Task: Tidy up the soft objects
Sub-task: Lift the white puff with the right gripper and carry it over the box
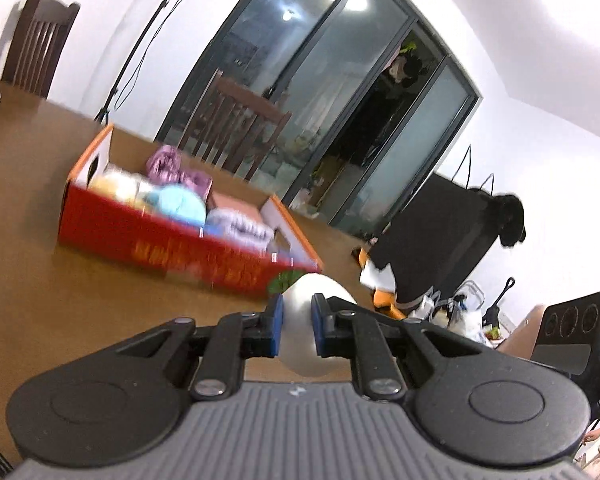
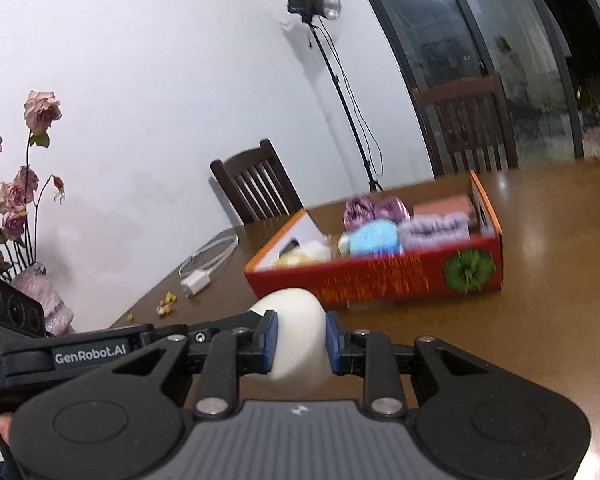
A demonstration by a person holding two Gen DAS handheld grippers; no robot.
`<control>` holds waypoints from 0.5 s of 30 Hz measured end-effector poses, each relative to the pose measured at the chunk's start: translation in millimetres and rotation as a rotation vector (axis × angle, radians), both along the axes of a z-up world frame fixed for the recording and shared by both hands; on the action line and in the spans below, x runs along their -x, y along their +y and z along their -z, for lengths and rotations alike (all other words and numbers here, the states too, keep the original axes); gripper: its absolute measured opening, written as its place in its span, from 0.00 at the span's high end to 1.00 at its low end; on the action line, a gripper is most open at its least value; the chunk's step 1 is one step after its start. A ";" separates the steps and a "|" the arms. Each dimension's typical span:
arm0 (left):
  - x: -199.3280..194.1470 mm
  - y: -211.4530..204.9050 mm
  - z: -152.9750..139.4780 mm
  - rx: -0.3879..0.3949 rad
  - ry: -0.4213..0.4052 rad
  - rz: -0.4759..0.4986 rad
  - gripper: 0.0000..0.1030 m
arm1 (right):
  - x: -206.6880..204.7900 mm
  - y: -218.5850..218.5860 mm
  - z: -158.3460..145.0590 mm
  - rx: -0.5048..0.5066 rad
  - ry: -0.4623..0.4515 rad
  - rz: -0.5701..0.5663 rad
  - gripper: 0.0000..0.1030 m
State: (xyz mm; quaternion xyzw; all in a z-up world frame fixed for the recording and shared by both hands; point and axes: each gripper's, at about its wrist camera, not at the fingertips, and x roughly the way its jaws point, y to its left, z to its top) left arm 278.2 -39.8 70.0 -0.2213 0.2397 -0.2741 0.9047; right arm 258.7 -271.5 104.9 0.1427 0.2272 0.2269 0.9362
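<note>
My left gripper is shut on a white soft rounded object, which bulges out past its blue pads. My right gripper is likewise shut on a white soft object; I cannot tell whether it is the same one. The left gripper's body lies close beside it on the left. Ahead on the brown table stands an open red cardboard box. In it lie a purple roll, a light blue roll, a lilac cloth, a pink piece and a cream one.
Dark wooden chairs stand at the table's far side, before glass doors. A light on a stand is by the wall. A vase of dried roses and a white charger with cable sit at the table's left. A black bag is off the right edge.
</note>
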 end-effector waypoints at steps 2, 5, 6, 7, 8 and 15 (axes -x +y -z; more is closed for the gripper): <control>-20.2 2.0 -11.0 -0.016 -0.020 -0.002 0.85 | -17.3 3.9 -11.2 0.012 -0.023 -0.008 0.76; -56.9 6.0 -26.7 -0.059 -0.042 -0.003 0.85 | -53.8 10.5 -23.6 0.020 -0.033 -0.021 0.76; -71.7 7.7 -30.8 -0.066 -0.037 -0.003 0.85 | -68.9 12.2 -27.7 0.021 -0.033 -0.024 0.76; -85.7 9.4 -33.8 -0.068 -0.029 -0.005 0.85 | -83.8 14.3 -31.1 0.024 -0.033 -0.029 0.76; -100.6 12.1 -36.2 -0.068 -0.019 -0.010 0.85 | -101.2 16.2 -33.9 0.019 -0.025 -0.034 0.76; -206.1 25.8 -18.3 -0.128 0.124 -0.070 0.85 | -228.6 32.0 -20.3 -0.025 0.141 -0.073 0.76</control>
